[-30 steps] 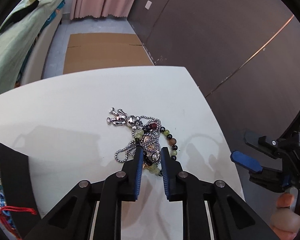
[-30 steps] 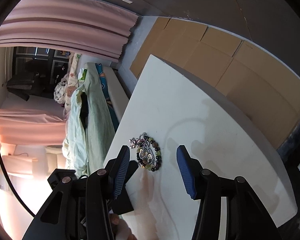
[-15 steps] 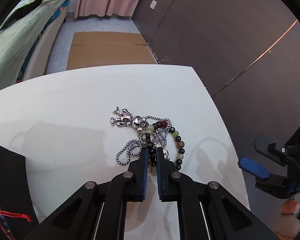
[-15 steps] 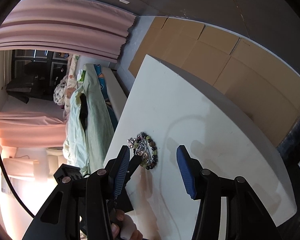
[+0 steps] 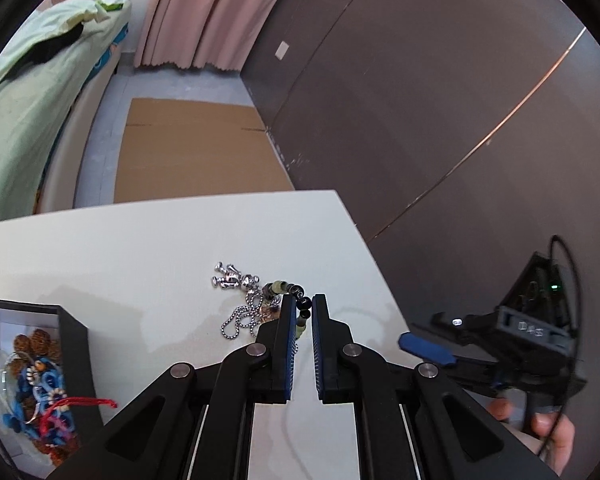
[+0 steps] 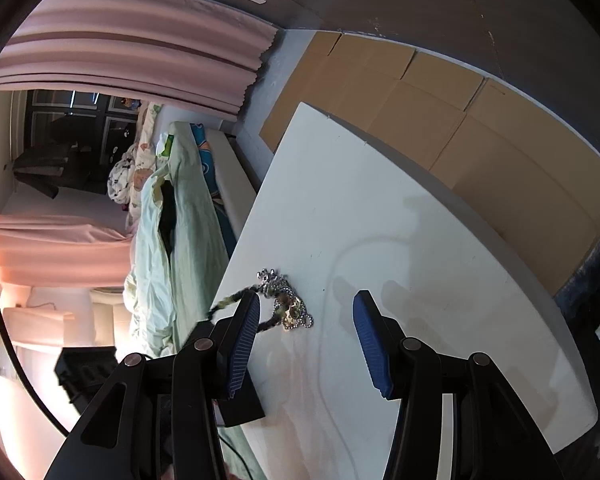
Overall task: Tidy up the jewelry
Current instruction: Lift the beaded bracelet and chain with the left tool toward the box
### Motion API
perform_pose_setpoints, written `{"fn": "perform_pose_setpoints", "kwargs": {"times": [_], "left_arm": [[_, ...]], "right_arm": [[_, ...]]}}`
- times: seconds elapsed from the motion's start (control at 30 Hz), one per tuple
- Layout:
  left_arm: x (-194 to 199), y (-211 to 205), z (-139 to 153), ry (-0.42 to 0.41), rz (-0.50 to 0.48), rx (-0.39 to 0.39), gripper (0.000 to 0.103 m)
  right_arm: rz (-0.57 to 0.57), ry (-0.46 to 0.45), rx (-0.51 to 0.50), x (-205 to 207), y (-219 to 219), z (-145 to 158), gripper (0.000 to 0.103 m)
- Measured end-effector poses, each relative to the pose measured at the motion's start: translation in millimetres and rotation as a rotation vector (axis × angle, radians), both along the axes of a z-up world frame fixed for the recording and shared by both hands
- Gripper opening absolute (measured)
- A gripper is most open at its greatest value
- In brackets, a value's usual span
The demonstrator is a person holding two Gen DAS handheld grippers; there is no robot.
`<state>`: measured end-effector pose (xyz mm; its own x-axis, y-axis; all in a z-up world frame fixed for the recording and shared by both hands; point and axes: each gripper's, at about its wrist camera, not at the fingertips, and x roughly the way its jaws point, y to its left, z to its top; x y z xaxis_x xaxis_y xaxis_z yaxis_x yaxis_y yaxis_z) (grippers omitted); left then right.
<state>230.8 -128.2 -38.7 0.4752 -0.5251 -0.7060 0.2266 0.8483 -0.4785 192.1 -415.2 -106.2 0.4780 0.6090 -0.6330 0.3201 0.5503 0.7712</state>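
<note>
My left gripper [image 5: 302,312] is shut on a beaded bracelet [image 5: 302,309] of green and dark beads, lifting it off the white table [image 5: 140,256]. A silver ball chain [image 5: 240,318] with a small silver figure pendant [image 5: 232,278] lies tangled beside it on the table. In the right wrist view the bracelet [image 6: 236,294] is stretched up and left from the chain pile [image 6: 288,308]. My right gripper [image 6: 306,312] is open and empty, above the table near the pile.
A black jewelry box [image 5: 40,380] with a white lining holds several bracelets and a red cord at the lower left. Cardboard [image 5: 196,148] lies on the floor beyond the table. A bed [image 5: 16,112] stands at the left. A dark wall [image 5: 420,100] is at the right.
My left gripper closed on the bracelet and has risen, pulling the beads up out of the tangle. The jewelry box has come further into view. The right gripper stayed open.
</note>
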Motion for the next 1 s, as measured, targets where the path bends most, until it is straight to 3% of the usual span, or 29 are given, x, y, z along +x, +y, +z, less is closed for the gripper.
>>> {"fn": "perform_pose_setpoints", "kwargs": {"times": [0.6,0.8,1.0], "left_arm": [[-40,39,70,-0.151,0.019,-0.085,0.007],[-52,51,80,-0.174,0.034,-0.096,0.007],[-68,66,94,-0.207,0.053,-0.113,0.007]], "right_arm": [[0.143,-0.029,-0.044,8,45,1,0.051],[0.218,0.017,0.002,12,74,-15,0.051],[0.194,0.038,0.007,14,84,-24,0.051]]}}
